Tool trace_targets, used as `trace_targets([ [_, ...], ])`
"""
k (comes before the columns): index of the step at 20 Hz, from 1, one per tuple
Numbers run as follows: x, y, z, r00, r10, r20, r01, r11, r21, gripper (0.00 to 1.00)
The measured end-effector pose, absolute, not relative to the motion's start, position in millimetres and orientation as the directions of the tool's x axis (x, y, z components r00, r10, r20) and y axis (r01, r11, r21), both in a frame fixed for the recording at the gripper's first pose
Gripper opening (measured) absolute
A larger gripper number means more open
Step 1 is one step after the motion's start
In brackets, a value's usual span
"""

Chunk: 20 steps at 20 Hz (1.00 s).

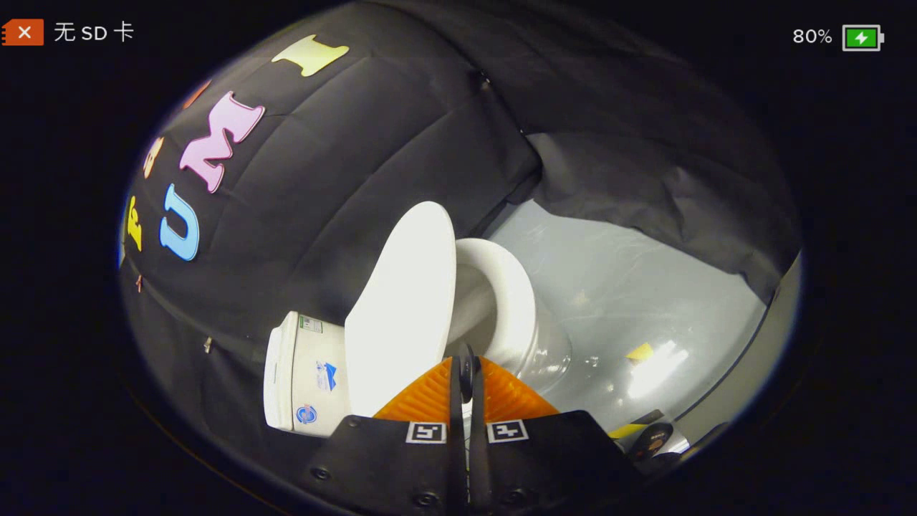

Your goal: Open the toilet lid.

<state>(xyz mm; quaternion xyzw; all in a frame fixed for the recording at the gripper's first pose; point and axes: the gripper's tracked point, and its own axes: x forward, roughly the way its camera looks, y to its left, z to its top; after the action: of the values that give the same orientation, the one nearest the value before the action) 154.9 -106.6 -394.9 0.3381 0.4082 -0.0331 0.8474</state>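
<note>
Already the lid is standing raised off the seat — fingers pressed together, pinching its edge; next, I judge, letting go.

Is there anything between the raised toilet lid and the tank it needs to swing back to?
Nothing visible does. The toilet lid stands raised off the seat, with bare space between its back and the tank. The gripper sits at the lid's lower edge, fingers nearly together; whether they pinch it is unclear.

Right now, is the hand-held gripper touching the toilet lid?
Cannot tell. In the gripper view the hand-held gripper, fingers together, overlaps the raised toilet lid edge; neither contact nor gap shows.
</note>
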Motion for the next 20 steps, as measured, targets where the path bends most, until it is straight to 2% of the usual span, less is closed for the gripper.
trace_targets([
  [6, 165.1, -56.4, -309.0, 0.719, 0.115, -0.685, 0.282, 0.853, 0.439, 0.06],
  [12, 166.4, 5.8, -246.1, 0.774, -0.041, -0.632, 0.235, 0.946, 0.225, 0.06],
  [20, 166.5, 103.9, -188.7, 0.849, -0.074, -0.523, 0.157, 0.981, 0.116, 0.05],
])
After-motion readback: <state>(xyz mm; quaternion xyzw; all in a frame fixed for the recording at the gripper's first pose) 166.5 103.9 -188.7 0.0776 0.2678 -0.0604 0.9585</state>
